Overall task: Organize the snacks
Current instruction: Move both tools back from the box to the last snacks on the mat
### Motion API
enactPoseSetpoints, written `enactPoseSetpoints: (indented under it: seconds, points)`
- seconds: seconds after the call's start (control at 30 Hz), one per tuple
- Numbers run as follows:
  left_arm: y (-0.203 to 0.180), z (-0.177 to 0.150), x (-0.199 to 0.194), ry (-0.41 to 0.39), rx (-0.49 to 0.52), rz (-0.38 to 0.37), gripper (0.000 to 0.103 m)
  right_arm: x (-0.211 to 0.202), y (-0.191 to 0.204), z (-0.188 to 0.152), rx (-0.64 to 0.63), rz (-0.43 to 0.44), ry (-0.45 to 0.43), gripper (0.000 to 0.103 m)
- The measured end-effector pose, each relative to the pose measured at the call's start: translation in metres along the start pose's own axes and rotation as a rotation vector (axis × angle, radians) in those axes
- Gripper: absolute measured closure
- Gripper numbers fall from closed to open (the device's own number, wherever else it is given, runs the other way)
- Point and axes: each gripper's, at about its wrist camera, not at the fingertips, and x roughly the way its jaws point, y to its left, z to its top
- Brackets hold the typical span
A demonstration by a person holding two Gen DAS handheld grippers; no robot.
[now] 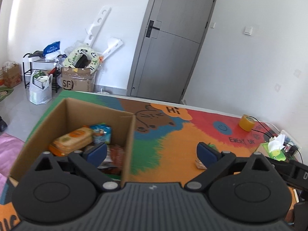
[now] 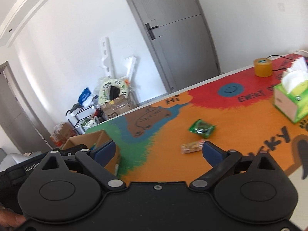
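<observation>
Both the left gripper (image 1: pixel 152 152) and the right gripper (image 2: pixel 158 151) stand with jaws spread wide and nothing between the pads. Nearest the right gripper, at its 1 o'clock, a clear-wrapped snack bar (image 2: pixel 191 147) lies flat on the mat; it appears light, thin and slippery-filmed, so take it across its narrow width. Farther at 1 o'clock lies the green snack packet (image 2: pixel 201 128), probably soft and crushable; the cardboard box (image 1: pixel 127 134), already holding snacks, sits at 10 o'clock.
</observation>
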Motion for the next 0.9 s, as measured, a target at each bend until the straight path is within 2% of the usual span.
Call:
enactPoseSetpoints:
  seconds: [0.5, 0.9]
  points:
    - [-0.056, -0.006, 0.028, 0.040, 0.051, -0.084, 0.004, -0.017, -0.063, 0.005, 0.057, -0.084, -0.013, 0.000]
    - [-0.078, -0.013, 0.068, 0.084, 0.056, -0.075, 0.004, 0.008, -0.095, 0.005, 0.122, -0.116, 0.020, 0.000]
